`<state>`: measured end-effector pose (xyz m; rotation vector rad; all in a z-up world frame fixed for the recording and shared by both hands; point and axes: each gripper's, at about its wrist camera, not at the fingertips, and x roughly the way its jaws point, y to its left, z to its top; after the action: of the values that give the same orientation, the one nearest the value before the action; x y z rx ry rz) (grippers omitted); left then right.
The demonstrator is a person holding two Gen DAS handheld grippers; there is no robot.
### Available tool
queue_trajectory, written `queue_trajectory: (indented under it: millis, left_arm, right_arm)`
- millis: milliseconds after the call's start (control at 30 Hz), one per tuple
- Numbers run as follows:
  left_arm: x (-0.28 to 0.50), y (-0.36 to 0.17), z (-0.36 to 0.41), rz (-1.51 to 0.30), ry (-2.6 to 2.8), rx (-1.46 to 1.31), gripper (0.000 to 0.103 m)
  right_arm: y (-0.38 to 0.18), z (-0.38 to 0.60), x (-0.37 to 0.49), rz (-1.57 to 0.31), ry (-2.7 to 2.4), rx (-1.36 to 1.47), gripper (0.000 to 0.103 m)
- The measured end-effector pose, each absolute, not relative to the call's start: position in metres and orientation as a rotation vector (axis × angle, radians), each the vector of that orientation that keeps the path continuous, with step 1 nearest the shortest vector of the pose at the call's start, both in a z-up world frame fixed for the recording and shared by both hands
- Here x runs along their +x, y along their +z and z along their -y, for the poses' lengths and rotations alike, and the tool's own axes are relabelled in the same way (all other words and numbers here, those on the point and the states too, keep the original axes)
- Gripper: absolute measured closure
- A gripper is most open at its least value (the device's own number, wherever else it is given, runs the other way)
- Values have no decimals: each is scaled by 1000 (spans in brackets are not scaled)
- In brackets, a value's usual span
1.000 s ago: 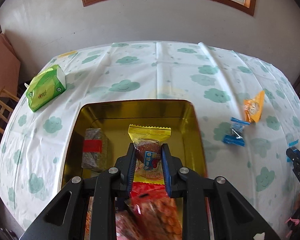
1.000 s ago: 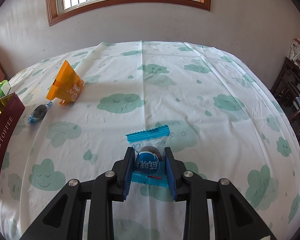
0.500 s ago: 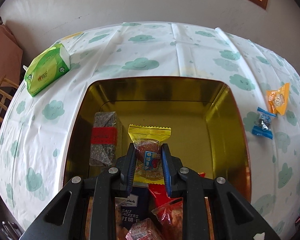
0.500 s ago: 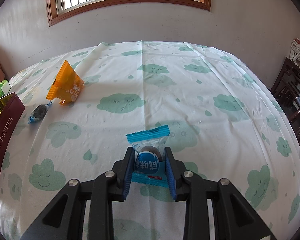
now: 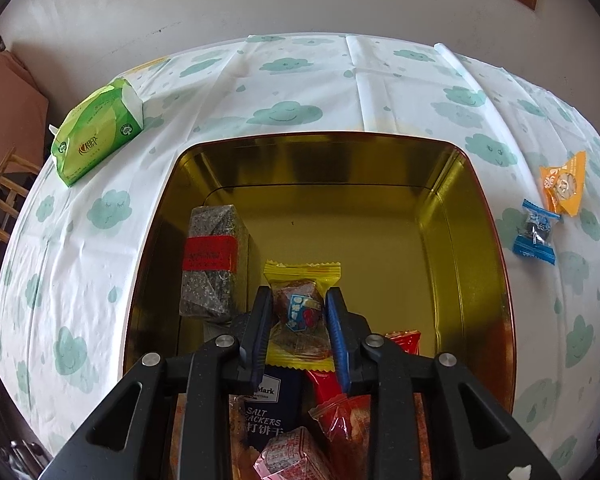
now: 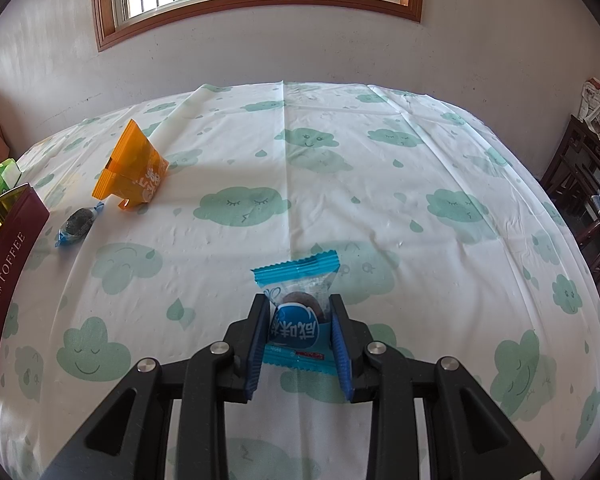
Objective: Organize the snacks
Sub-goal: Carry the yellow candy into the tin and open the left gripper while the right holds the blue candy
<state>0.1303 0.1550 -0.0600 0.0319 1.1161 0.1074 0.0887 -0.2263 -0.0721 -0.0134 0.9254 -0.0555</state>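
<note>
My left gripper [image 5: 299, 296] hangs inside the open gold tin [image 5: 320, 160]. Its jaws are opening, and the yellow-wrapped snack [image 5: 300, 312] is still between the pads and touching both. Under it lie a dark blue cracker pack [image 5: 272, 408], red packets [image 5: 348, 412] and a grey block with a red band [image 5: 212, 260]. My right gripper [image 6: 299, 304] is shut on a blue-wrapped snack [image 6: 296, 326] low over the cloud-print tablecloth [image 6: 380, 184]. An orange packet [image 6: 134, 172] and a small blue candy [image 6: 78, 222] lie loose on the cloth.
The tin's maroon side [image 6: 8, 264] stands at the left edge of the right wrist view. A green tissue pack [image 5: 98, 132] sits at the table's far left. A wooden chair [image 5: 0, 204] stands left of the table and dark furniture [image 6: 588, 200] stands to the right.
My left gripper has sunk deeper into the tin with the yellow snack, and its jaws have parted slightly. The right gripper and its blue snack have not moved.
</note>
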Motion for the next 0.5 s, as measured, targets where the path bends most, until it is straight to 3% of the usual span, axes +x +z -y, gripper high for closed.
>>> queue_trajectory:
  millis: [167, 500]
  left_arm:
    - [128, -54, -151, -1096, 93, 47, 62]
    - [118, -35, -140, -1045, 63, 72, 53]
  right_arm:
    - [-72, 226, 89, -926, -56, -14, 72]
    - [-72, 225, 89, -926, -57, -15, 72]
